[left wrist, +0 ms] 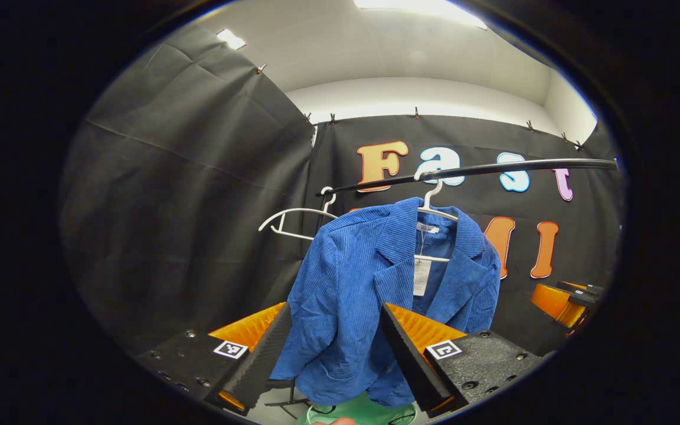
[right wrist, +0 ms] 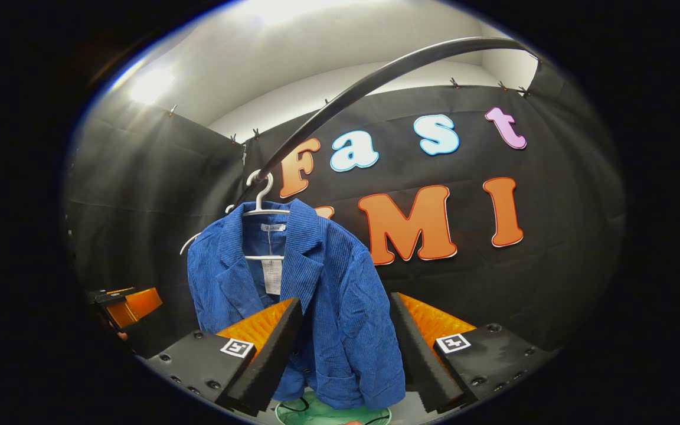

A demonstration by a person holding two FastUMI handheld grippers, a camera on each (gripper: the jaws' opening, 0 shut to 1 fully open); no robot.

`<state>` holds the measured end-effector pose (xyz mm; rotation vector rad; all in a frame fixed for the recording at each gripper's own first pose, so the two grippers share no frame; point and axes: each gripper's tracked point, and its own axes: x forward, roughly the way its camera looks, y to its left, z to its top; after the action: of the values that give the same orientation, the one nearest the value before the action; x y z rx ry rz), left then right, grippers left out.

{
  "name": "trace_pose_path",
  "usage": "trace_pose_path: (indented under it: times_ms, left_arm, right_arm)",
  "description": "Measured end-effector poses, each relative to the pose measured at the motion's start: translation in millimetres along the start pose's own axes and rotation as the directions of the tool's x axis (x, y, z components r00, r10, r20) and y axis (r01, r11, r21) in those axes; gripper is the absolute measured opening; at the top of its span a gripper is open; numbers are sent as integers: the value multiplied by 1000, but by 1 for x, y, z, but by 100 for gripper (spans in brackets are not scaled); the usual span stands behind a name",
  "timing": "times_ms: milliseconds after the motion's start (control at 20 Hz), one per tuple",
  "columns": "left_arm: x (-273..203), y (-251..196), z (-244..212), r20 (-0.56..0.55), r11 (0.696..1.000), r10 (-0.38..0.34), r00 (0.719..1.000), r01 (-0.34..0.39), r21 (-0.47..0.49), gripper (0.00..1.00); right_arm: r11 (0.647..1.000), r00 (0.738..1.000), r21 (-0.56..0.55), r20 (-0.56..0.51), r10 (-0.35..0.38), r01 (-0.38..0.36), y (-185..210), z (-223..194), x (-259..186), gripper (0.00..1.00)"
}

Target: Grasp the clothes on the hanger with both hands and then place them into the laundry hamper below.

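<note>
Blue corduroy — a jacket (left wrist: 375,289) hangs on a white hanger (left wrist: 434,203) from a dark rail (left wrist: 476,171) in the centre of the left gripper view, with a paper tag (left wrist: 421,276) dangling inside its open front. A second white hanger (left wrist: 296,221), bare, sits on the rail to the left of it. Left tongs (left wrist: 331,363) stand wide open at the bottom of that view, the jacket's lower half showing between the two fingers and apart from both. Below the hem, at the bottom edge, a pale green hamper (left wrist: 369,413) shows.

In the right gripper view the right tongs (right wrist: 346,360) are likewise spread open — nothing between the fingers touches them. The jacket hangs centre-left there, above the green hamper at the bottom edge.
</note>
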<state>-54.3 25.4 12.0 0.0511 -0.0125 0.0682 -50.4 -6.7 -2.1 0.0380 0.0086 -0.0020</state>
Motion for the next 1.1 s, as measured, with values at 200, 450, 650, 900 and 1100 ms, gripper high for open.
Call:
trace_pose_path:
  times_ms: [200,450,650,900,1100]
  left_arm:
    - [2,5,1,5,1000,14,1000,-14,-1,92]
    - [5,13,2,3,1000,29,1000,-29,4,92]
    - [8,20,1,-1,999,40,999,-40,21,92]
    - [9,41,7,10,996,79,997,-79,29,92]
    - [8,63,9,27,991,127,992,-128,34,92]
  right_arm:
    - [1000,1000,-16,-5,11,-11,6,-2,10,96]
    - [999,999,-6,-19,45,-45,24,-12,37,96]
    - [992,987,53,-103,121,-116,55,-42,73,96]
    - [994,975,51,-195,103,-94,83,-98,132,97]
    - [999,980,-3,-195,-51,52,75,-123,164,97]
